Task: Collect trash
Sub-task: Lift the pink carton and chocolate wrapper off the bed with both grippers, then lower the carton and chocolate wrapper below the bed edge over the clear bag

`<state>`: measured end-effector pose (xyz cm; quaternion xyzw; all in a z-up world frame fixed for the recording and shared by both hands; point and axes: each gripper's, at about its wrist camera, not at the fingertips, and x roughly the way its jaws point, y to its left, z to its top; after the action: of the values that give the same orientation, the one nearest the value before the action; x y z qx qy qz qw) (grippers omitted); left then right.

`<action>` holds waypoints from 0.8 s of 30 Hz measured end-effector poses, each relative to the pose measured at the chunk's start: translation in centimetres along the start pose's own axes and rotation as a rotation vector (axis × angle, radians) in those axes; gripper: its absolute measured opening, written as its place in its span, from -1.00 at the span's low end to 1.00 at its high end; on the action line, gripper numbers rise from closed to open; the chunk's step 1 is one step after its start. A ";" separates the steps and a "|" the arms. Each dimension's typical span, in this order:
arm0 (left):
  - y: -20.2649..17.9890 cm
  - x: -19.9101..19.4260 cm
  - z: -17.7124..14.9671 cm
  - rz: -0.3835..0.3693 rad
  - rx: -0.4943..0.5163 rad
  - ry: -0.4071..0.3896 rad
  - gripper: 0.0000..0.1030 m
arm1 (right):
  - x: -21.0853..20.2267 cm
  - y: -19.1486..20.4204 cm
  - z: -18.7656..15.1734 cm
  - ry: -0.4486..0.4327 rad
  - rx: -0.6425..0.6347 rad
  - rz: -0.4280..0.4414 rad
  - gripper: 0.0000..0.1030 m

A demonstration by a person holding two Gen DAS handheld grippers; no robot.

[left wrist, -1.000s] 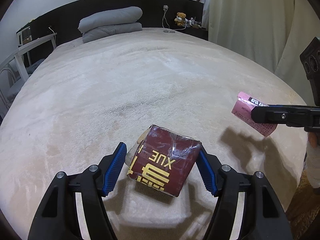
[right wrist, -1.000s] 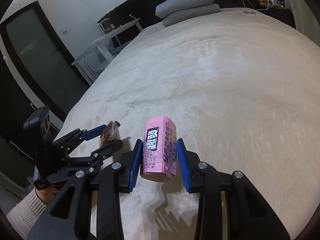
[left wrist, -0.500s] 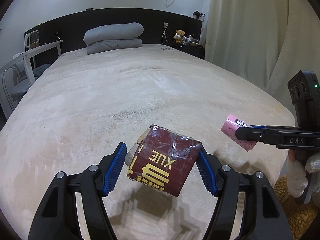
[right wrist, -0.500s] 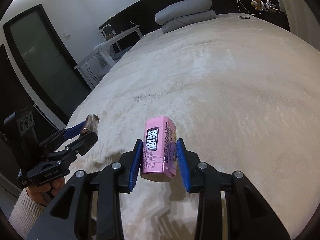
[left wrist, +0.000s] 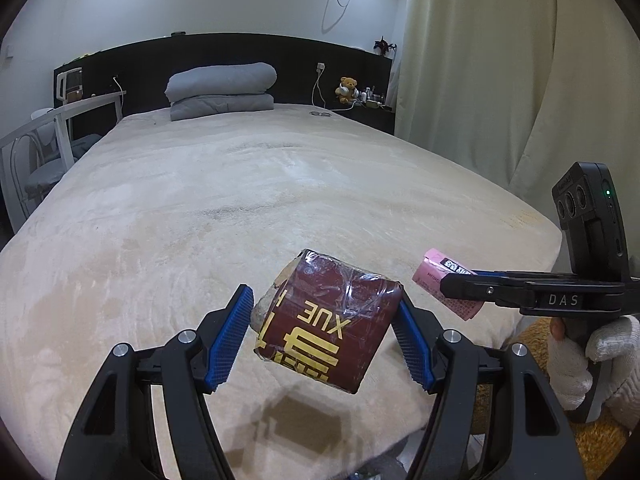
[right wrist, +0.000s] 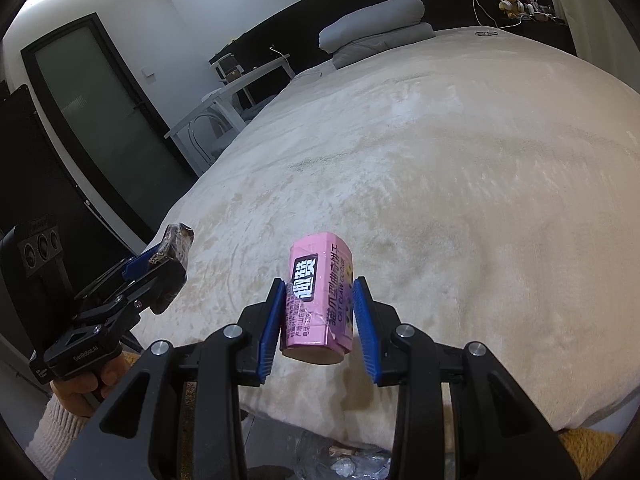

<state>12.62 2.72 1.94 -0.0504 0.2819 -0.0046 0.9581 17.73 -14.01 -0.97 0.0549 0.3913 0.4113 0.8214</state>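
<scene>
My left gripper (left wrist: 324,336) is shut on a dark red box (left wrist: 328,326) wrapped in clear film with yellow lettering, held tilted in the air over the foot of the bed. My right gripper (right wrist: 318,316) is shut on a pink snack box (right wrist: 320,300) with black lettering, also clear of the blanket. In the left wrist view the right gripper (left wrist: 448,290) and pink snack box (left wrist: 434,276) show at the right, side on. In the right wrist view the left gripper (right wrist: 160,264) with the dark red box (right wrist: 176,240) shows at the left, held by a hand.
A cream blanket covers the bed (left wrist: 240,208); folded grey bedding (left wrist: 222,90) lies by the black headboard. A white chair (left wrist: 44,140) and a dark door (right wrist: 92,120) stand to the left, curtains (left wrist: 500,80) to the right. Crumpled clear plastic (right wrist: 352,460) lies on the floor below the bed's foot edge.
Both grippers have drawn back from the bed toward its foot edge, each keeping its box. The left one has risen slightly; the bed's end edge and floor have come into view.
</scene>
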 end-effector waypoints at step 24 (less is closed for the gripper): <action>-3.8 -5.3 -7.6 -0.042 -0.053 0.045 0.30 | -4.4 3.2 -8.7 0.047 -0.044 0.089 -0.30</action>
<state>4.12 -1.60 -1.12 -0.0817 0.3021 -0.0181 0.9496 8.15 -17.14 -3.03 0.0444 0.3985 0.4573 0.7938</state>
